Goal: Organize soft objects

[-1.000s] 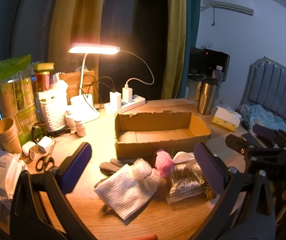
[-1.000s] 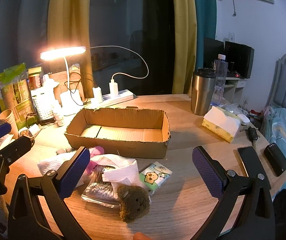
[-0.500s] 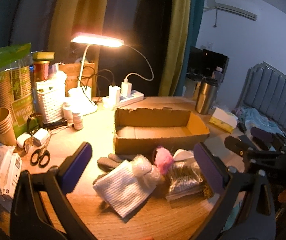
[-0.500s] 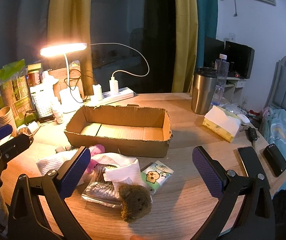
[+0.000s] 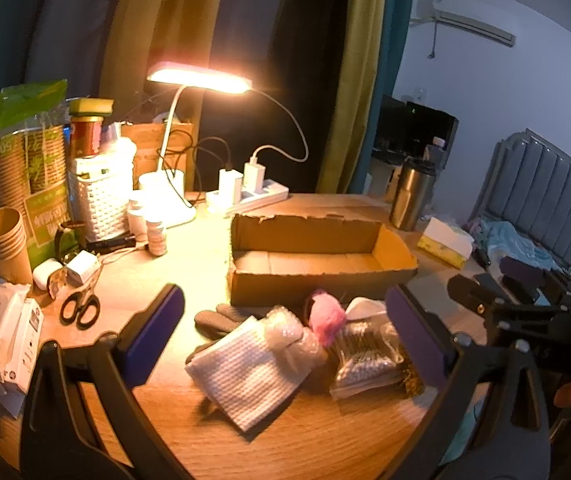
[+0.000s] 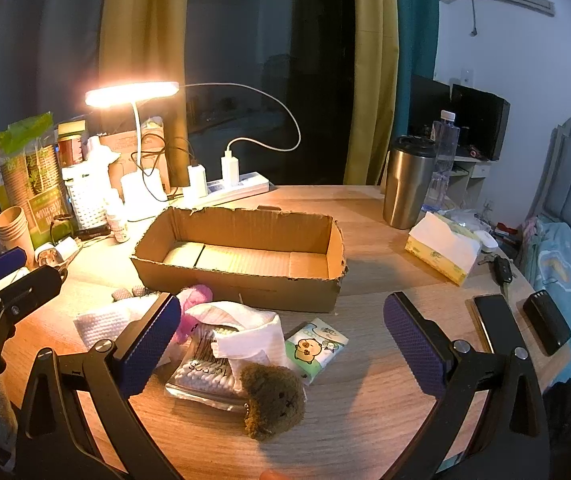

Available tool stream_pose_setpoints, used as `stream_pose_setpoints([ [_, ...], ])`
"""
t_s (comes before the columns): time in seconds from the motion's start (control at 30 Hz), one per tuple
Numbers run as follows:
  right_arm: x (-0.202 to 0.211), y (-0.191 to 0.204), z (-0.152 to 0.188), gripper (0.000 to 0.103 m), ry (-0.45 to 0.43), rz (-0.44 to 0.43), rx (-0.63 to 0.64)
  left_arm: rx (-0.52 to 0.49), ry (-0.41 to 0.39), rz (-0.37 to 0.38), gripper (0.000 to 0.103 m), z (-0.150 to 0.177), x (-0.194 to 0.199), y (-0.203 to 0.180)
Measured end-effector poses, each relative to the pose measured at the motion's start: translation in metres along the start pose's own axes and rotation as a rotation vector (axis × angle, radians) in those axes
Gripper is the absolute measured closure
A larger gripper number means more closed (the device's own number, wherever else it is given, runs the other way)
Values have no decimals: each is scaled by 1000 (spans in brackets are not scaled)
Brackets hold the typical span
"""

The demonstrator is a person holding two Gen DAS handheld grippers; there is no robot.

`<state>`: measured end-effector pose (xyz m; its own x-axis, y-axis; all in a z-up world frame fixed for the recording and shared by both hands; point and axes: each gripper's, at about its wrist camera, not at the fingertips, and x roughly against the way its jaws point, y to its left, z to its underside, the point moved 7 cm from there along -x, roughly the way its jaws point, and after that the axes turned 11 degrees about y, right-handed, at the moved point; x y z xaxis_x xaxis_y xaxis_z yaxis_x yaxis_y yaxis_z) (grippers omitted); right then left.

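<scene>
Both the left hand-held gripper (image 5: 285, 332) and right hand-held gripper (image 6: 277, 340) hover spread wide, holding nothing. Below them a brown plush toy (image 6: 273, 402), cotton-swab bag (image 6: 201, 372) and white cloth (image 5: 245, 368) (partly overlapping) lie on the desk (image 6: 365, 420) before the cardboard box (image 6: 245, 280).

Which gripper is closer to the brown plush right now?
Right. The right gripper hangs open just above the brown plush, which lies between its fingers in its own view. The left gripper is off to the plush's left, over the white cloth.
</scene>
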<state>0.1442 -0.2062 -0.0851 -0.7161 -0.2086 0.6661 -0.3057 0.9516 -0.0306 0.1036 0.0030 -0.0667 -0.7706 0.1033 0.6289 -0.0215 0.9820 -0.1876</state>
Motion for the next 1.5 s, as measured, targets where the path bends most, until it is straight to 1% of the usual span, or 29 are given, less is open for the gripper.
stream_pose_setpoints([
  [1.5,0,2,0,0,12,-3,2,10,-6,-20,2,1,4,5],
])
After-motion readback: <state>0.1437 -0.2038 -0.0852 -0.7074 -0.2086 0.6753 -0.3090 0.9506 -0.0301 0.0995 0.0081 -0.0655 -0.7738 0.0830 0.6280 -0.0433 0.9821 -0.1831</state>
